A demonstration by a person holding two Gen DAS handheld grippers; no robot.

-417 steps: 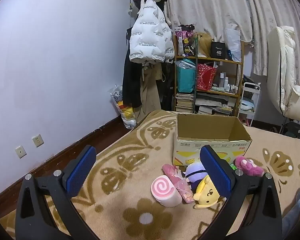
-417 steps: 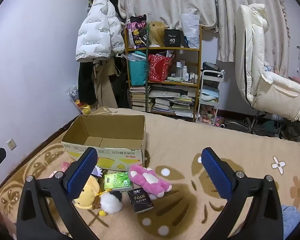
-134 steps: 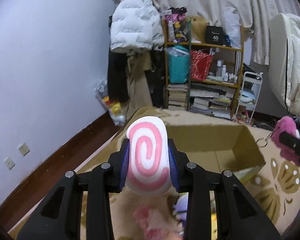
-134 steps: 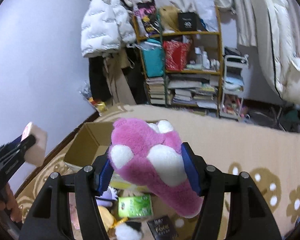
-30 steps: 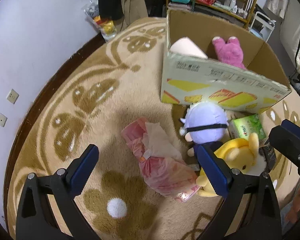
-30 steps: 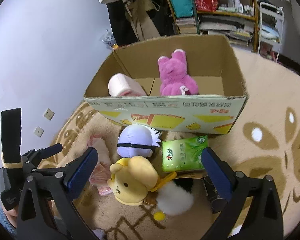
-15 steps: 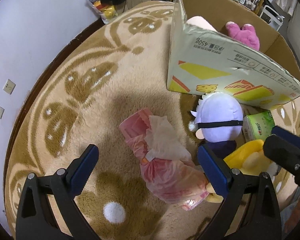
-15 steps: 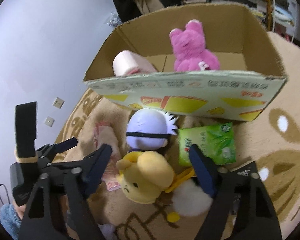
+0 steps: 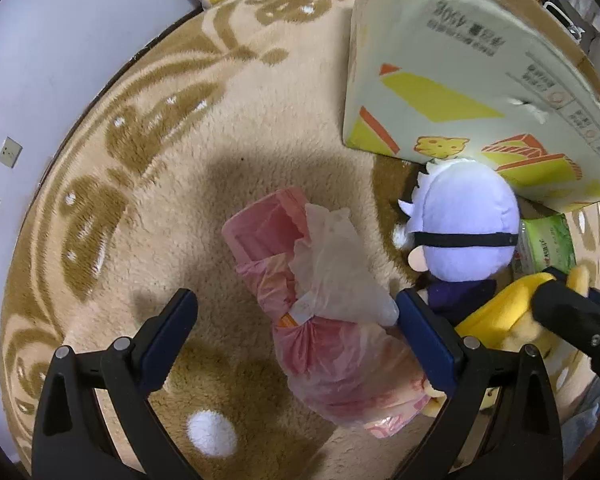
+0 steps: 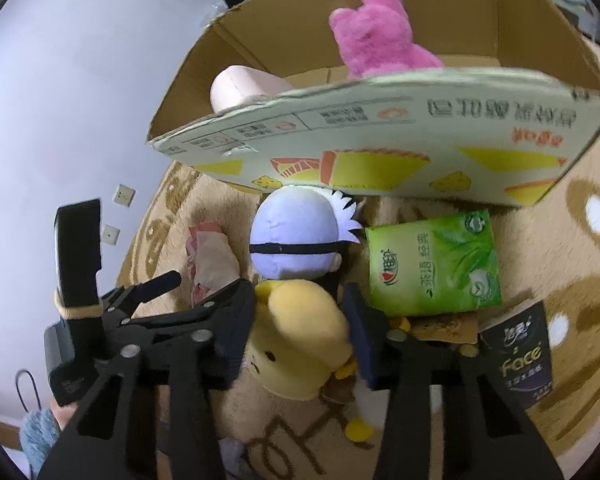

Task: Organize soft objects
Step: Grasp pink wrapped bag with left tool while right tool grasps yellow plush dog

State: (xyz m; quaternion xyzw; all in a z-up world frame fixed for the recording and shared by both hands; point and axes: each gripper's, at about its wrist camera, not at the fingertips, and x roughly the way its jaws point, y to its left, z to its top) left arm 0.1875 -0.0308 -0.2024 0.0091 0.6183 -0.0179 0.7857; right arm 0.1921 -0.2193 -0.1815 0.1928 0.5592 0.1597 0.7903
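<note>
Now the right gripper (image 10: 300,332) is low over the carpet, angled steeply down, its two fingers on either side of the yellow plush (image 10: 300,344) and pressed against its head, so it looks clamped on the toy. Over on the left, the left gripper (image 9: 296,334) hangs wide apart above the pink plastic bag (image 9: 324,312), its right finger just beside the bag's crumpled edge (no contact that can be made out), also tilted down at the floor. A little farther out sits the lavender plush (image 10: 296,236) with its black blindfold band, touching the yellow plush behind it and tucked against the front wall of the cardboard box (image 10: 380,148). To its right lies the green tissue pack (image 10: 432,260), and nearer right a dark tissue pack (image 10: 520,360). Farthest off, inside the box, the pink bear plush (image 10: 376,40) sits at right and the pink swirl roll (image 10: 240,88) at left.
</note>
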